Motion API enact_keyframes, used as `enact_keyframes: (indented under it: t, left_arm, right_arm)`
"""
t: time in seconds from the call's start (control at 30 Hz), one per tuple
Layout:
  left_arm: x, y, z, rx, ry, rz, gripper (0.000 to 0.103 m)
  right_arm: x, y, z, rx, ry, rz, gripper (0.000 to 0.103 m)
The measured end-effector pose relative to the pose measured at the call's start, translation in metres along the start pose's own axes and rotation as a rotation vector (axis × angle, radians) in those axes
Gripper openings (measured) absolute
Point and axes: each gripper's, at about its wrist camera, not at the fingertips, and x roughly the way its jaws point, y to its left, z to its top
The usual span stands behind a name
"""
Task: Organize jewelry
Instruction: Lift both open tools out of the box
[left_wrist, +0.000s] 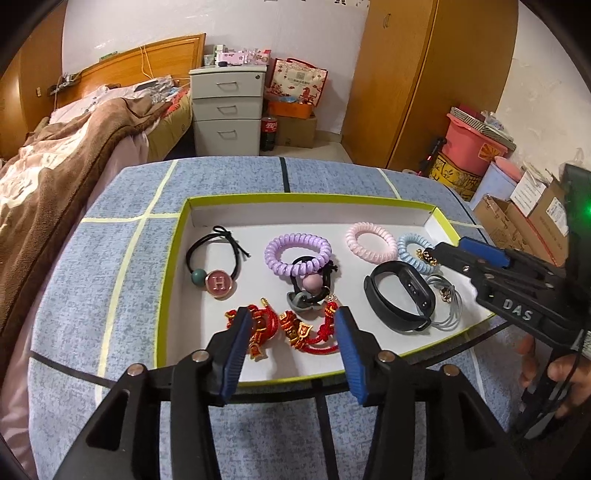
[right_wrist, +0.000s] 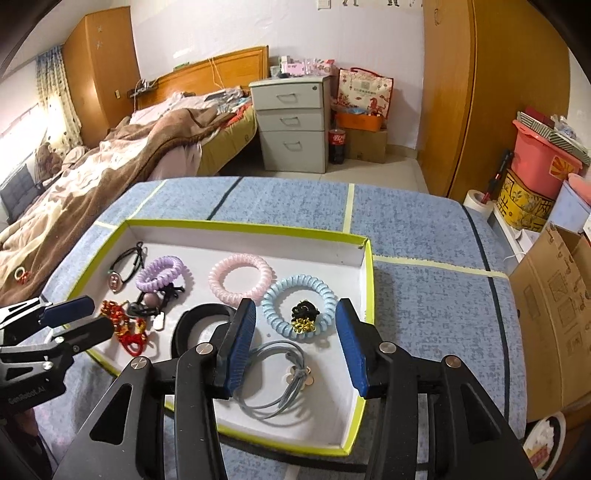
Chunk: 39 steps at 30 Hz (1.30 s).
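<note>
A shallow white tray with a lime-green rim (left_wrist: 173, 236) (right_wrist: 364, 258) lies on the blue table and holds hair ties and bracelets. My left gripper (left_wrist: 293, 321) hovers open over two red knotted charm bracelets (left_wrist: 295, 330) at the tray's near edge; nothing is between its pads. My right gripper (right_wrist: 295, 314) is open above a light blue coil tie (right_wrist: 275, 317) with a black-and-gold piece (right_wrist: 304, 315) inside it and a grey elastic tie with a gold flower (right_wrist: 280, 373). A black fitness band (left_wrist: 400, 295), purple coil (left_wrist: 297, 253), pink coil (left_wrist: 371, 242) and black "H" tie (left_wrist: 220, 282) lie around.
The blue patchwork tablecloth (left_wrist: 110, 280) has yellow tape lines. A bed with a brown blanket (left_wrist: 55, 166) is to the left, grey drawers (left_wrist: 227, 109) behind, cardboard boxes (right_wrist: 554, 306) and a pink bin (right_wrist: 543, 158) to the right. A hand (left_wrist: 565, 373) holds the right gripper's handle.
</note>
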Motion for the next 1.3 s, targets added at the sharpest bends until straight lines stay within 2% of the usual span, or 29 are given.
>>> enact_keyframes:
  t: [0.4,0.6,0.77,0.9,1.0,1.3]
  left_arm:
    - [-0.031,-0.012,-0.015,-0.002,-0.066,0.085,0.050]
    - [-0.047,-0.019,-0.027,-0.004,-0.103,0.110,0.050]
    - [-0.061,-0.019,-0.032,-0.026,-0.137,0.102,0.050]
    - [-0.069,-0.023,-0.036,-0.025,-0.158,0.122,0.050]
    - [-0.073,-0.027,-0.041,-0.018,-0.178,0.134,0.050]
    - [-0.078,-0.026,-0.048,-0.018,-0.178,0.143,0.050]
  right_arm:
    - [-0.047,0.015,-0.027,0.051,-0.082,0.028,0.046]
    - [-0.070,0.028,-0.049,0.059,-0.117,0.025,0.046]
    - [-0.087,0.036,-0.060,0.065,-0.146,0.028,0.046]
    - [-0.094,0.042,-0.067,0.057,-0.165,0.008,0.047]
    - [-0.097,0.045,-0.072,0.064,-0.167,0.024,0.047]
    - [-0.103,0.052,-0.078,0.070,-0.178,0.025,0.047]
